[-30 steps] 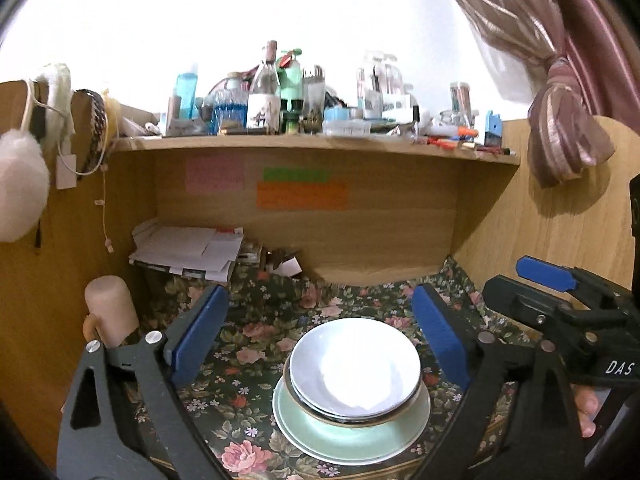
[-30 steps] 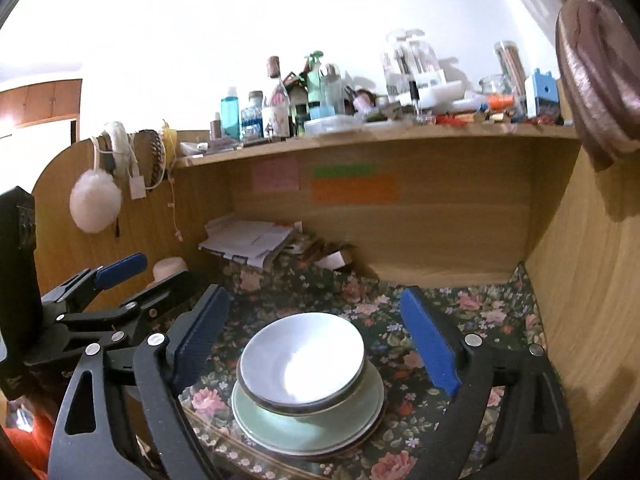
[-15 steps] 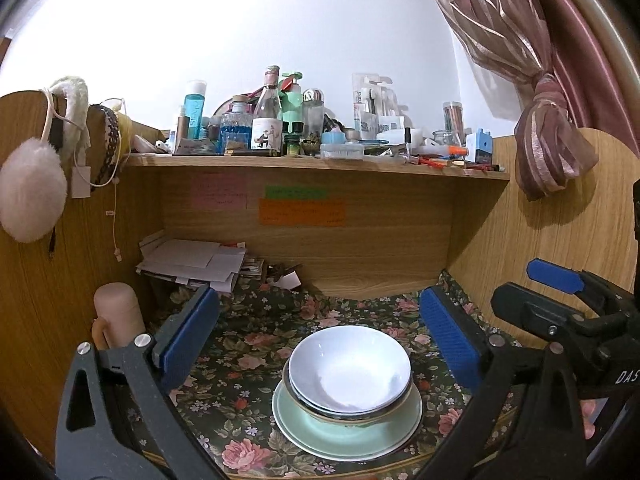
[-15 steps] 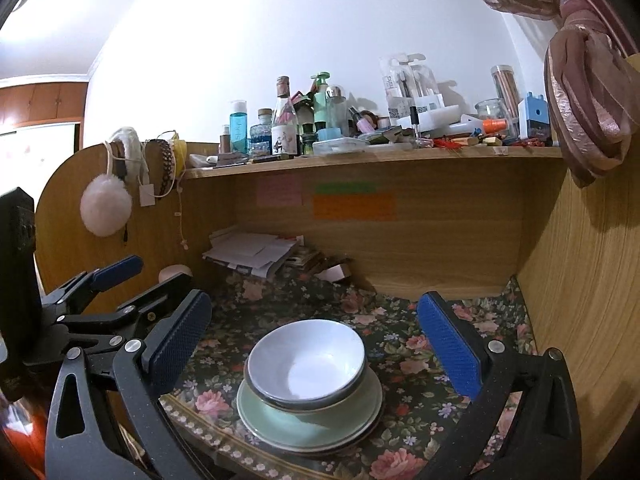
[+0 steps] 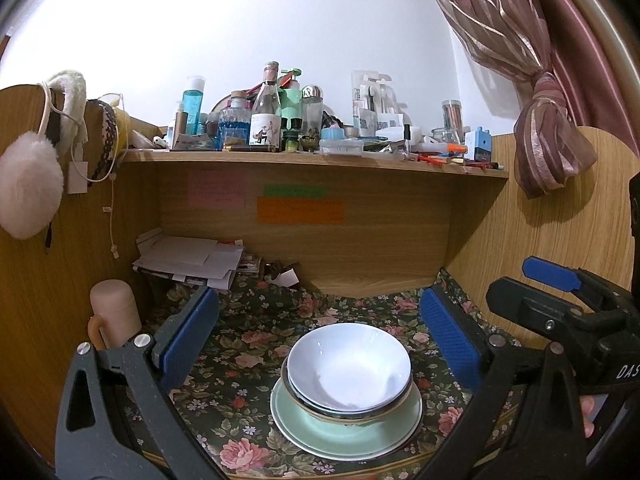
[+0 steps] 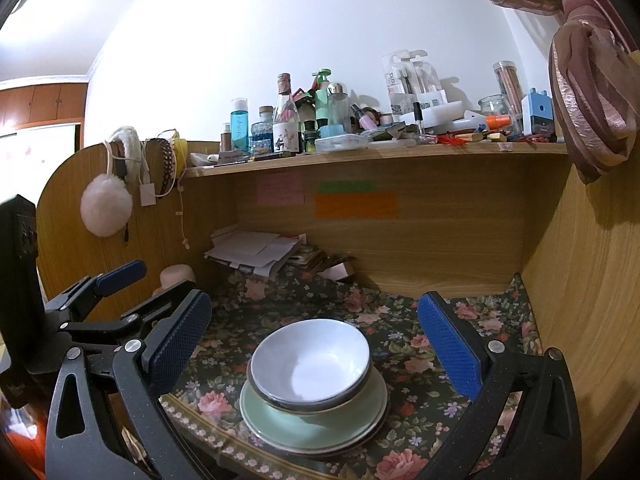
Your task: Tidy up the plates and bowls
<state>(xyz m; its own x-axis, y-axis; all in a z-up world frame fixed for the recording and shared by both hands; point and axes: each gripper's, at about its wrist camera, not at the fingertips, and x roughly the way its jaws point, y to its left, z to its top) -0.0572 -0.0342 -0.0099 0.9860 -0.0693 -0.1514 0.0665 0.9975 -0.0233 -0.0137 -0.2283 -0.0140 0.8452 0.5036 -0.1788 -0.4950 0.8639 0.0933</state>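
Note:
A white bowl (image 5: 348,364) sits nested in a gold-rimmed bowl (image 5: 304,400) on a pale green plate (image 5: 348,436), near the front of the flowered tablecloth (image 5: 240,360). My left gripper (image 5: 316,308) is open, its blue pads wide on either side of the stack and touching nothing. In the right wrist view the same white bowl (image 6: 310,356) and green plate (image 6: 312,428) lie below my right gripper (image 6: 312,312), which is also open and empty. The two grippers are side by side: the right gripper (image 5: 532,292) shows at one edge, the left gripper (image 6: 148,288) at the other.
A pink mug (image 5: 114,312) stands at the left wall. A pile of papers (image 5: 188,258) fills the back left corner. A shelf (image 5: 300,158) crowded with bottles hangs overhead. A wooden side wall (image 6: 580,280) closes the right, and a tied curtain (image 5: 548,136) hangs there.
Both grippers' jaws have spread wider, and both views have tipped up a little. The stack of bowls and plate has not moved.

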